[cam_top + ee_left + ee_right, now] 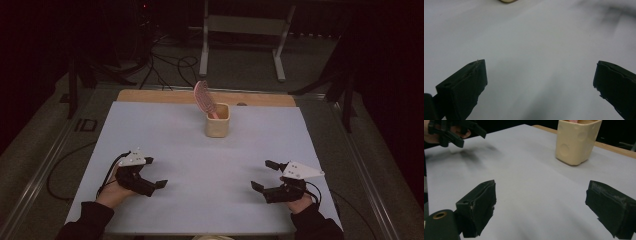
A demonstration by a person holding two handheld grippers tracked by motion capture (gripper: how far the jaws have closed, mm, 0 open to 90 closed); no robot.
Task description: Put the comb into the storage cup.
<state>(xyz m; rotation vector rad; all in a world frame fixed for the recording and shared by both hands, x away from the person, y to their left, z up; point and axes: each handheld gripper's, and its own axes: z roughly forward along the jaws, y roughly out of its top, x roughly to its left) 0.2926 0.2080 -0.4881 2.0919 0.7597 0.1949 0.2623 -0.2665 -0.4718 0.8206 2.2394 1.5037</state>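
High view — pink comb (204, 98) upright in cup (218, 125), top tilted left.

No readable text, label, brand, no. or sign in any view. The cream cup (217, 121), upper centre of the high view, bears round dimples but no lettering; same in the right gripper view, upper right. The pink comb (203, 97) standing in it is unmarked. The white worktop (200, 165) carries no print. Grey plates on both grippers look blank.

Dim, murky surroundings; soft, blurred close-ups.
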